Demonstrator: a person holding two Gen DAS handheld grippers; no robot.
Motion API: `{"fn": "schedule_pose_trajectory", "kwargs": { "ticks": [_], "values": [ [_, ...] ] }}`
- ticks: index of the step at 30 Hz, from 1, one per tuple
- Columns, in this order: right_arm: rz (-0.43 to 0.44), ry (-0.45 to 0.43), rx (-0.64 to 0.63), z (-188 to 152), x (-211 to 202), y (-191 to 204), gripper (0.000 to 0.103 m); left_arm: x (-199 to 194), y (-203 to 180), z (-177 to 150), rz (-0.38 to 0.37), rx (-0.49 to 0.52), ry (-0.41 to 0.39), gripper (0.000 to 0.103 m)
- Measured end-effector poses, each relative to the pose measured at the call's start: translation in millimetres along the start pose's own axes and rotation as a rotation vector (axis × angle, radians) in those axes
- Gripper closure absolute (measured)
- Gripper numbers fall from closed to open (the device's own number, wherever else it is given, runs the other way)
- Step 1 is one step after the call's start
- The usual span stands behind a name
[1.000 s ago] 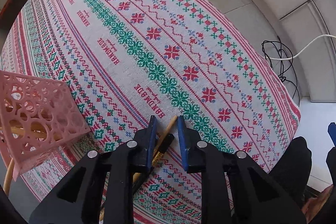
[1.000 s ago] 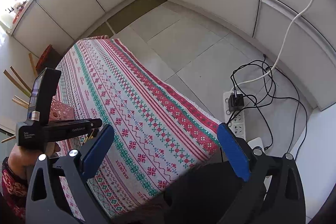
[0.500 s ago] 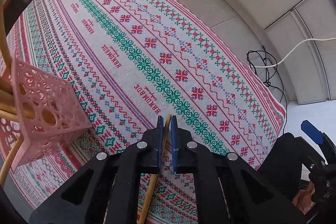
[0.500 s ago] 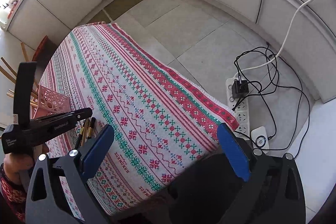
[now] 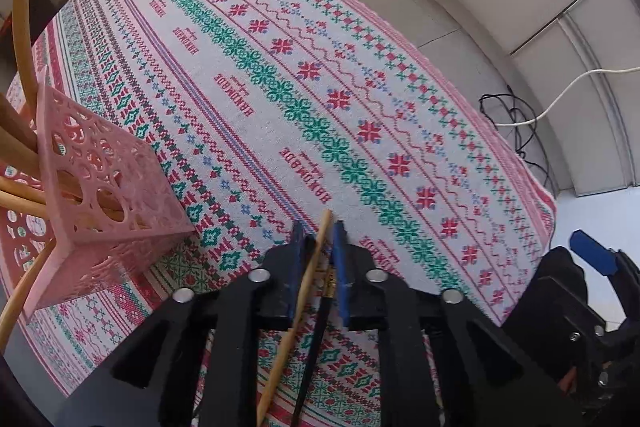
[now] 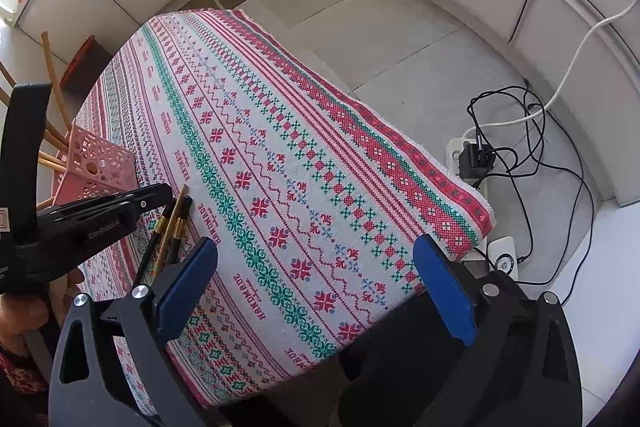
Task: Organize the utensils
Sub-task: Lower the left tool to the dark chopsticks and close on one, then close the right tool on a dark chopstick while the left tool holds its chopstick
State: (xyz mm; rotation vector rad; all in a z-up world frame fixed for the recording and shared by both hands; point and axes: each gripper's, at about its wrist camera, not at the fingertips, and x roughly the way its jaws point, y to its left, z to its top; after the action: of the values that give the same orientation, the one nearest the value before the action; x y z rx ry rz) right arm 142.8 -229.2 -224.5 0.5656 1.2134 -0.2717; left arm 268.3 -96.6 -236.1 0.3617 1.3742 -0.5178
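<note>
- Looking down my left tongs (image 5: 316, 247), I see the blue pads (image 5: 297, 267) drawn in close around a pale wooden chopstick (image 5: 304, 291) that runs lengthwise between them, its tip poking out ahead over the desk (image 5: 280, 75).
- I cannot tell whether the pads truly pinch the stick: a small gap shows on the right side.
- A black chopstick (image 5: 316, 331) with a gold band lies just beside the wooden one, lower in the gap; its far end is hidden by the tongs' body.
- From the right wrist view, the left tongs (image 6: 170, 193) sit low over the cloth, with two black gold-banded sticks (image 6: 178, 227) and a wooden one angling out under them.
- My right tongs (image 6: 316, 291) hang wide open past the desk's near edge, holding nothing.
- A pink plastic holder (image 5: 100, 195), square and pierced with round lattice holes, stands on the cloth to the left of the tongs, with several wooden chopsticks (image 5: 20, 147) leaning out of it; their tops are cut off by the frame.
- The tablecloth is woven, with red, green and blue cross-stitch bands.
- Cables (image 6: 500, 123) and a power strip (image 6: 464, 155) lie on the tiled floor beyond.
</note>
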Motion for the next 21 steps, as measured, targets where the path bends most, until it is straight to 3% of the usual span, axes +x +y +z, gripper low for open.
{"fn": "schedule_pose_trajectory", "kwargs": {
  "ticks": [11, 13, 16, 21],
  "values": [
    [-0.025, 0.016, 0.017, 3.8, 4.4, -8.6, 0.008, 21.9, -19.9, 18.5, 0.046, 0.062, 0.007, 0.081],
    [-0.03, 0.017, 0.022, 4.3, 5.4, -10.9, 0.008, 24.3, -26.3, 14.6, 0.049, 0.069, -0.001, 0.096],
    [-0.038, 0.025, 0.029, 4.9, 7.8, -10.2, 0.008, 25.4, -30.6, 12.6, 0.05, 0.054, -0.023, 0.099],
    [-0.057, 0.044, 0.003, 6.6, 16.5, 9.9, 0.008, -32.2, -14.9, -11.9, 0.042, 0.048, -0.152, 0.1]
  ]
}}
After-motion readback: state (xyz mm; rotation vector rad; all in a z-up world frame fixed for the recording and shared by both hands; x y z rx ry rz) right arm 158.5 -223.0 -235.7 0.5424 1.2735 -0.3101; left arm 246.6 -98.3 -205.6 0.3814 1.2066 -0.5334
